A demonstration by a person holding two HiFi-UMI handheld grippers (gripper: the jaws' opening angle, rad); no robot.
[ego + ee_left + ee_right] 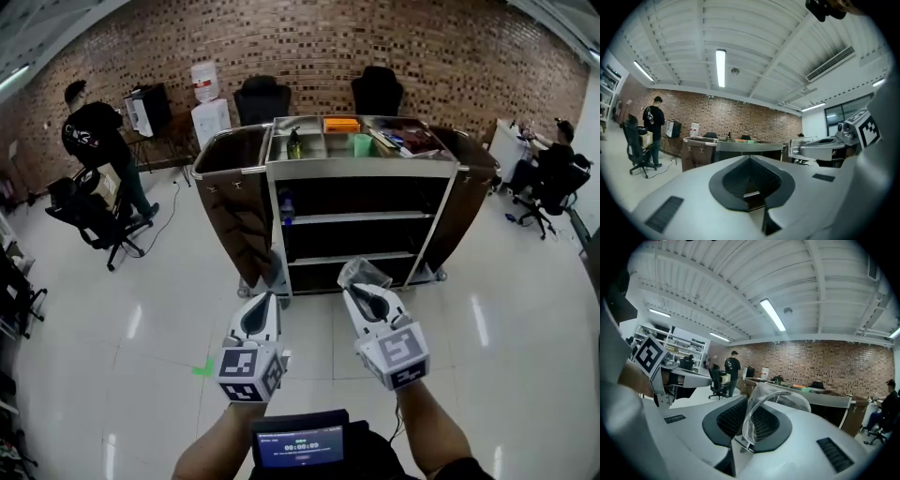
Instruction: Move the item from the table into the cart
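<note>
glossy floor, cart [366, 169] dead ahead: right gripper [362, 291] jaws pinch the clear cup [773, 411] by its thin wall, left gripper [265, 302] jaws closed, empty. a hasty swing could slip it loose.

Item: clear plastic cup [364, 274], tilted, pinched in your right gripper [367, 298].
Cart: steel cart [361, 167] ahead of you, well apart from it.
</note>
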